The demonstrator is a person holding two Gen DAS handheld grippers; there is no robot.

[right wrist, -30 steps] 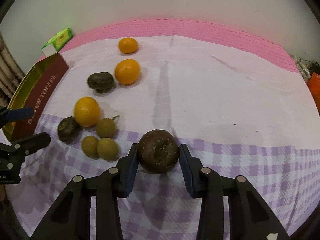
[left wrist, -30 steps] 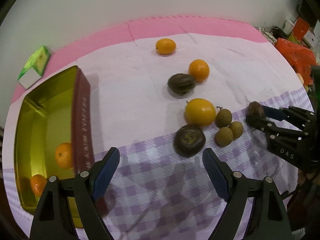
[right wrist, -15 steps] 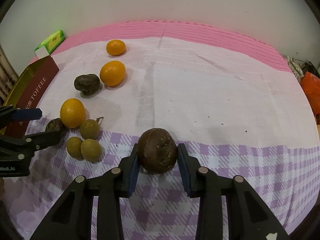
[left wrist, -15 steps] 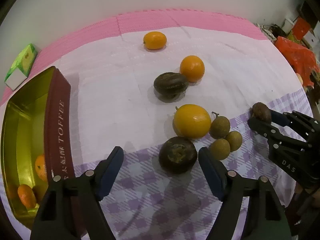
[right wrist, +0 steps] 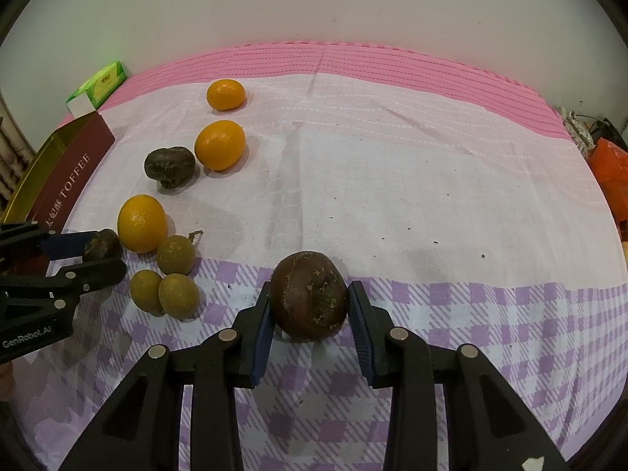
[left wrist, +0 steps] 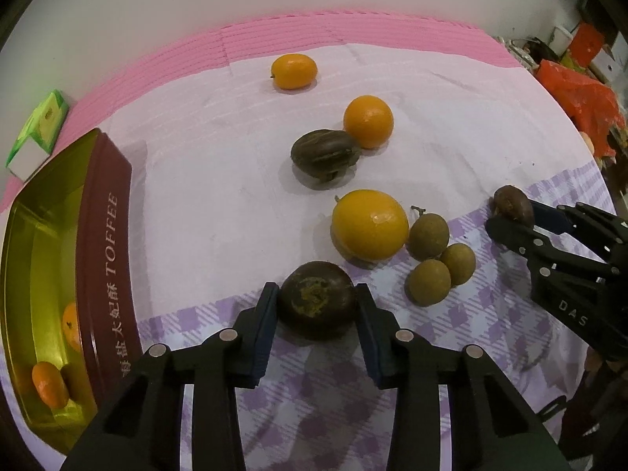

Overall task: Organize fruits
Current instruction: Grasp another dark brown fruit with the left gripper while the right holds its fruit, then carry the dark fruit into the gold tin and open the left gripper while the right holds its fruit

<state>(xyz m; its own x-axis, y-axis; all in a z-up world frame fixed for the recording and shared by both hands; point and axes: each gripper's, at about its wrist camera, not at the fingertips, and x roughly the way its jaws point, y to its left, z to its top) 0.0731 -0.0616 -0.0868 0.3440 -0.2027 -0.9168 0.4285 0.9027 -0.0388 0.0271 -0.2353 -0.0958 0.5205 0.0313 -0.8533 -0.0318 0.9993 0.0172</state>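
Two hand-held grippers worked over a table [right wrist: 392, 180] spread with a white and lilac-checked cloth. The left gripper [left wrist: 317, 302] had just been closing, and its blue-padded fingers [left wrist: 263, 325] pressed both sides of a dark brown round fruit [left wrist: 317, 299] that sat on the checked part of the cloth, near the front edge. The right gripper [right wrist: 310, 306] likewise clamped its fingers [right wrist: 262, 333] on a second dark brown fruit [right wrist: 309, 294], farther toward the right edge.

Between the two lay a cluster — one large orange fruit [left wrist: 369, 224] with three small tan-green round fruits [left wrist: 435, 259] just beside it. Behind these, toward the back edge, a wrinkled dark fruit [left wrist: 324, 153] touched another orange [left wrist: 368, 121], and a third orange [left wrist: 293, 71] lay alone farther back.

At the left edge stood an open gold-lined tin [left wrist: 106, 235] lettered TOFFEE, with small oranges [left wrist: 49, 384] inside. A green and white carton [left wrist: 37, 133] sat at the back left corner.
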